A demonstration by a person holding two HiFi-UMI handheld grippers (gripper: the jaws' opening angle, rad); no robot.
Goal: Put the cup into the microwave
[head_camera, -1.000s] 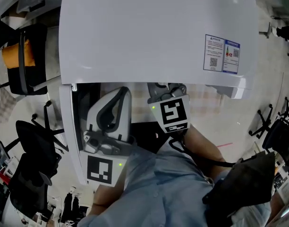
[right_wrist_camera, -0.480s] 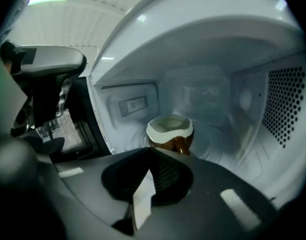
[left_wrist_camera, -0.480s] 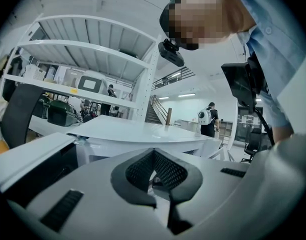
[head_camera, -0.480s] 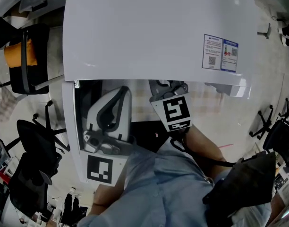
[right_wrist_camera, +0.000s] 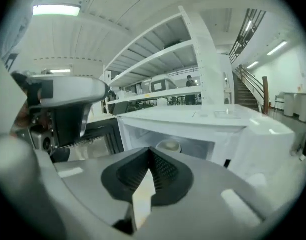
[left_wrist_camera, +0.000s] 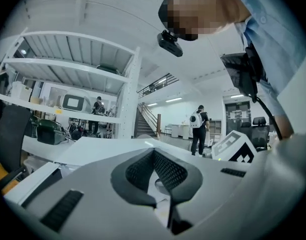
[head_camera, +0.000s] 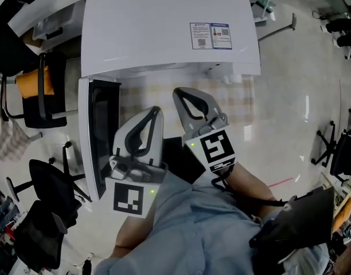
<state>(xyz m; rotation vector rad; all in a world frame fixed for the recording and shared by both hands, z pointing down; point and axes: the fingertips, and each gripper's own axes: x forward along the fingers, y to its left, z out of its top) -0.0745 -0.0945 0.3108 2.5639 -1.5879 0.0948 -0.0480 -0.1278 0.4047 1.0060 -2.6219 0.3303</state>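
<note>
The white microwave [head_camera: 164, 27] stands with its dark door [head_camera: 101, 130] swung open to the left. In the right gripper view a pale cup [right_wrist_camera: 169, 145] sits inside the lit cavity of the microwave [right_wrist_camera: 218, 121]. My right gripper [head_camera: 178, 91] is shut with nothing in it and hovers in front of the opening, tips [right_wrist_camera: 149, 150] aimed at the cup and well short of it. My left gripper [head_camera: 156, 111] is also shut and empty, beside the door's inner face. The cup is hidden in the head view.
A checked cloth [head_camera: 233, 96] covers the table under the microwave. Black office chairs [head_camera: 46, 90] stand on the floor at the left, another chair [head_camera: 342, 148] at the right. White shelving [left_wrist_camera: 68, 69] and a distant person [left_wrist_camera: 198, 129] show in the left gripper view.
Both grippers have drawn back out from under the microwave's top edge and risen. Their tips now show in full in front of the opening. The door looks the same.
</note>
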